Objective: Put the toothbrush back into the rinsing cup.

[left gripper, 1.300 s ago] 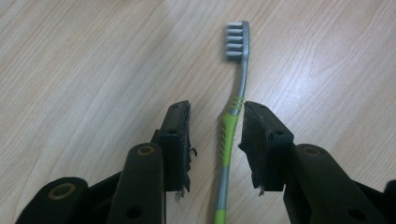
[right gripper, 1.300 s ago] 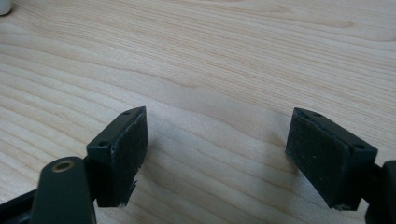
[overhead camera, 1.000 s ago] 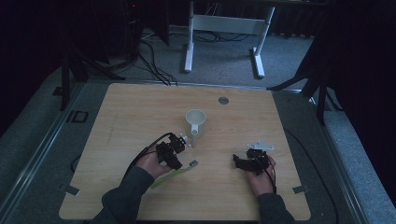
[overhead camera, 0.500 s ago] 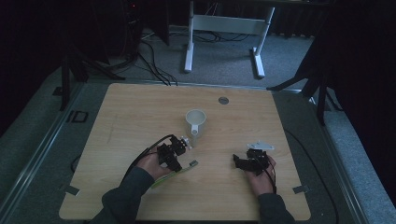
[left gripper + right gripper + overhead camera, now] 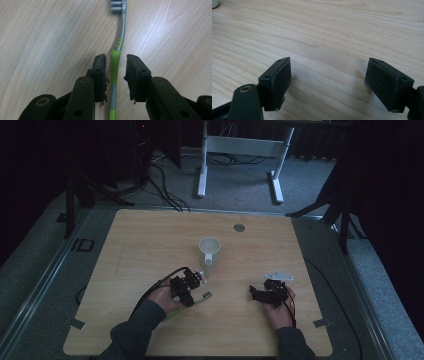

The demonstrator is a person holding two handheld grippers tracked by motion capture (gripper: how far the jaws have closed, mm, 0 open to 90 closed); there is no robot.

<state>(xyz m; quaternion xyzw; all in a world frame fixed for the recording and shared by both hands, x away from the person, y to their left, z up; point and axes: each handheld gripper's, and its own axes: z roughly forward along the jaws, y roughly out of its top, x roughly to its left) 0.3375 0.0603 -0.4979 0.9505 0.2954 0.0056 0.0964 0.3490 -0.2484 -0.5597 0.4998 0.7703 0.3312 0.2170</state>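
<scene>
Toothbrush (image 5: 200, 298) lies on the wooden table (image 5: 150, 235), seen from the high view, its long axis slanting from the person's near left toward the bristle head at far right, just beside the left gripper (image 5: 184, 290). A white mug (image 5: 209, 251) stands beyond it, handle toward the person; the right gripper (image 5: 265, 295) rests well apart. A small round disc (image 5: 239, 227) sits near the far edge.

Left gripper view: the jaws stand parted astride the green grip of the toothbrush (image 5: 115, 67), not pinching it, head pointing away.

Right gripper view: jaws wide apart over bare wood.

Since a second ago, both hands have barely shifted.
</scene>
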